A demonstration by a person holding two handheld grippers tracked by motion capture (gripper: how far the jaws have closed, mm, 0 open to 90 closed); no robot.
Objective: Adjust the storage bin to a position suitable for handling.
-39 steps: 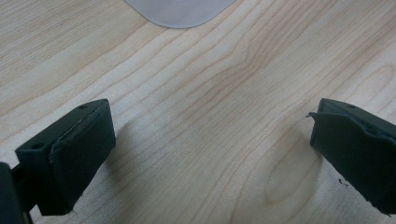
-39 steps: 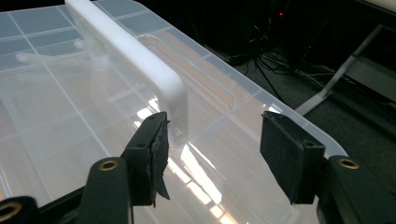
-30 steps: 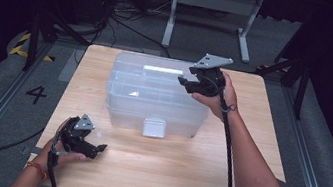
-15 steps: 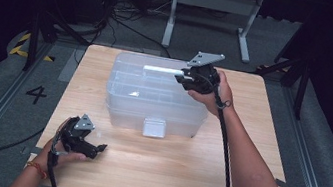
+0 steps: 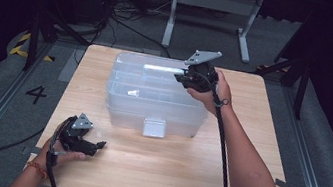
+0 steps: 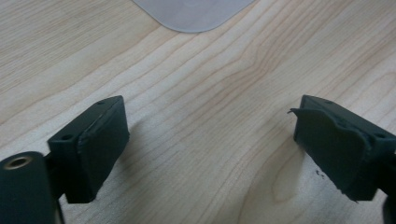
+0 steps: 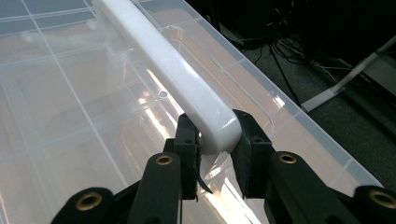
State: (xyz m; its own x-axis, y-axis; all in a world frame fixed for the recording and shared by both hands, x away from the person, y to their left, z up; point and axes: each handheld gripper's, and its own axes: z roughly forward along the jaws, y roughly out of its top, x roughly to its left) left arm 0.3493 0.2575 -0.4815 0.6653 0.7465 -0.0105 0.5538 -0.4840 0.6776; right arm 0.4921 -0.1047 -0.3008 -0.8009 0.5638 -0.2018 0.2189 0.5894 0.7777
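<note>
A clear plastic compartment box (image 5: 154, 96) stands on the far half of the wooden table (image 5: 167, 174), lid down. Along its far edge runs a white handle (image 5: 161, 68). My right gripper (image 5: 180, 78) comes in from the right, and its jaws have just been closing on the end of that handle (image 7: 168, 74); both pads now press on it, right gripper (image 7: 215, 149). My left gripper (image 5: 98, 146) rests near the table's front left, jaws wide apart over bare wood though they have just been closing slightly, nothing between them in the left gripper view (image 6: 210, 140).
The box has a white latch (image 5: 154, 127) on its near wall, and a rounded corner of the box (image 6: 191, 11) lies ahead of the left jaws. Behind the table stand a metal frame (image 5: 213, 10) and loose cables on a dark floor.
The right gripper has shifted slightly left along the box's far edge and closed on the white handle. The left hand has stayed where it was.
</note>
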